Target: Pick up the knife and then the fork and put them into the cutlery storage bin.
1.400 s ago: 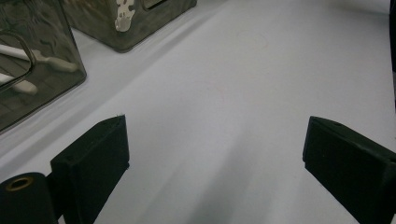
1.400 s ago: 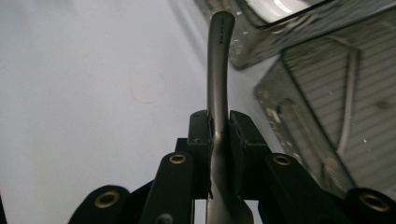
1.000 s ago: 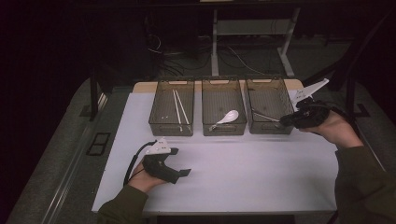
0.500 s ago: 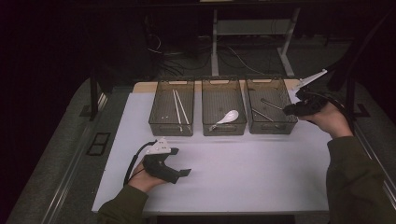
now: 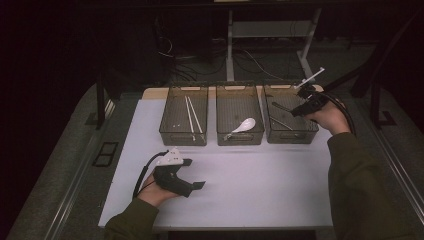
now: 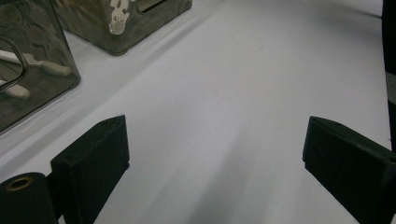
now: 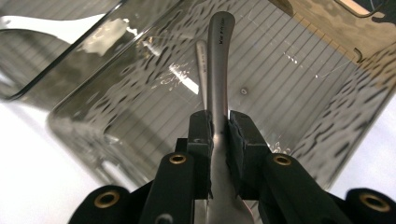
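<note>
Over the right-hand bin (image 5: 291,120), the right gripper (image 5: 304,106) had carried a metal utensil (image 7: 219,70) in from the right edge of the worktop (image 5: 250,175), where it had been a second earlier. Its jaws were clamped narrowly on the utensil's neck, the long handle pointing away from the gripper and down into the bin. In the right gripper view the handle hung above the ribbed floor of the bin, and a second metal piece (image 7: 201,65) lay just beneath it; whether the two touched could not be told. Judging from this, the carry was nearly done and the release into the bin was what remained, with the utensil not yet resting on anything.

Nearer the person, the left gripper (image 5: 176,176) rested on the worktop in the same spot as before, jaws wide apart with nothing between them. The middle bin (image 5: 239,116) held a white spoon (image 5: 242,127), and the left bin (image 5: 184,117) a pair of chopsticks (image 5: 194,116); both looked unchanged. The sorting seemed well along, with the worktop in front of the bins bare.
</note>
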`<state>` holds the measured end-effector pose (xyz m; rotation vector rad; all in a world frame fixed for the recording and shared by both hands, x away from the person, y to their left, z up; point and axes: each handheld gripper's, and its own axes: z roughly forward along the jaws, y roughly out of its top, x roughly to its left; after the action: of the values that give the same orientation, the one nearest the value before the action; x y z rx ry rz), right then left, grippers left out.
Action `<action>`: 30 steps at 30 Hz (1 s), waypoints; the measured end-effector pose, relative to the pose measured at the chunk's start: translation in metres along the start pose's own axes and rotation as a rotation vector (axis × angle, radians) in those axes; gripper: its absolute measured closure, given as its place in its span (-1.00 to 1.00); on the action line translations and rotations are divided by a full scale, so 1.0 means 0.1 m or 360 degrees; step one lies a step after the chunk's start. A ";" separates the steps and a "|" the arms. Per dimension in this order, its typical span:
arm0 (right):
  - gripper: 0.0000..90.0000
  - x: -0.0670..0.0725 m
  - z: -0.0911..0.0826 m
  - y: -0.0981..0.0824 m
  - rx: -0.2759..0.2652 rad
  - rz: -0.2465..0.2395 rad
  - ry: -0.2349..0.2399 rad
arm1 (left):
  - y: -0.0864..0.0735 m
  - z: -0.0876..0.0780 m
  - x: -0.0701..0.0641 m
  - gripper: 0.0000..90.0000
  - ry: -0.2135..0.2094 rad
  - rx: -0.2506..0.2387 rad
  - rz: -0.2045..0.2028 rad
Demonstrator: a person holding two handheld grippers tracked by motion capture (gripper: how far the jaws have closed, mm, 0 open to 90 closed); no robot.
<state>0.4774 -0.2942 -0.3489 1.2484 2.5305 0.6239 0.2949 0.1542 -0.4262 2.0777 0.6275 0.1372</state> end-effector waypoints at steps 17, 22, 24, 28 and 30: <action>0.76 -0.06 0.43 0.31 0.0074 0.0121 -0.0024 | 0.00 -0.02 0.01 -0.86 -0.0012 -0.0019 -0.0010; 0.76 -0.04 0.52 0.31 0.0109 0.0125 -0.0046 | 0.00 -0.02 0.00 -0.86 -0.0012 -0.0021 -0.0009; 0.76 -0.03 0.55 0.31 0.0114 0.0131 -0.0050 | 0.00 -0.02 0.01 -0.86 -0.0011 -0.0022 -0.0007; 0.76 -0.02 0.60 0.30 0.0136 0.0137 -0.0047 | 0.00 -0.03 0.01 -0.86 -0.0009 -0.0023 -0.0012; 0.76 -0.01 0.62 0.29 0.0153 0.0124 -0.0047 | 0.00 -0.02 0.01 -0.86 -0.0011 -0.0021 -0.0010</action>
<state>0.5230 -0.2624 -0.3893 1.3841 2.5253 0.5015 0.2950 0.1564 -0.4250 2.0627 0.6273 0.1303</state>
